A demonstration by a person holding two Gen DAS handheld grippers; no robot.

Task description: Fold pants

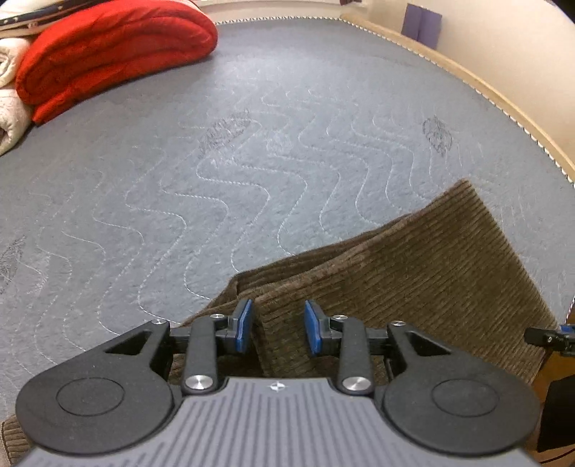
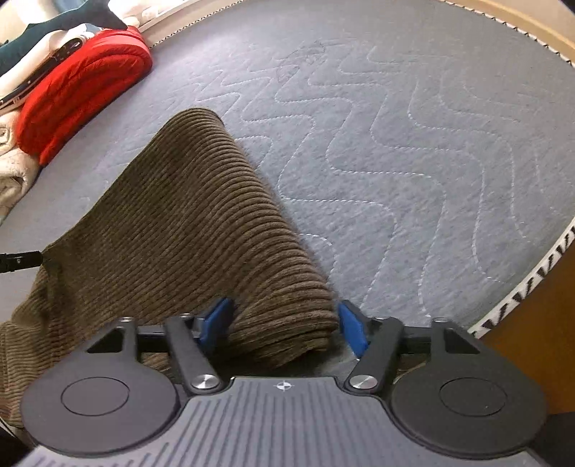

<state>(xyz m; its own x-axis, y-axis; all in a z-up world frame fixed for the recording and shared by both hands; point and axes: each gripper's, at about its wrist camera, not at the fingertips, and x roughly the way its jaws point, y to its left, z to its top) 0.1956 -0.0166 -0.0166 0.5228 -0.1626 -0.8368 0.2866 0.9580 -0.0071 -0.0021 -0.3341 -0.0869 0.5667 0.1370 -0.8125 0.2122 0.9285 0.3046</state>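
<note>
The brown ribbed corduroy pants (image 1: 413,273) lie on the grey quilted mattress (image 1: 215,172). Only the left view shows purple blocks (image 1: 421,22). Both tools tip down, gaping over cloth: left tool (image 1: 276,325) narrow, right tool (image 2: 284,323) wide.

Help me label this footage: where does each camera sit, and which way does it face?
Left wrist: rides the left tongs, looking down over brown corduroy pants on the grey mattress; its blue pads show.
Right wrist: rides the right tongs, looking down at the pants' rolled end; pads straddle it.
Shared: pants, mattress, red blanket.
</note>
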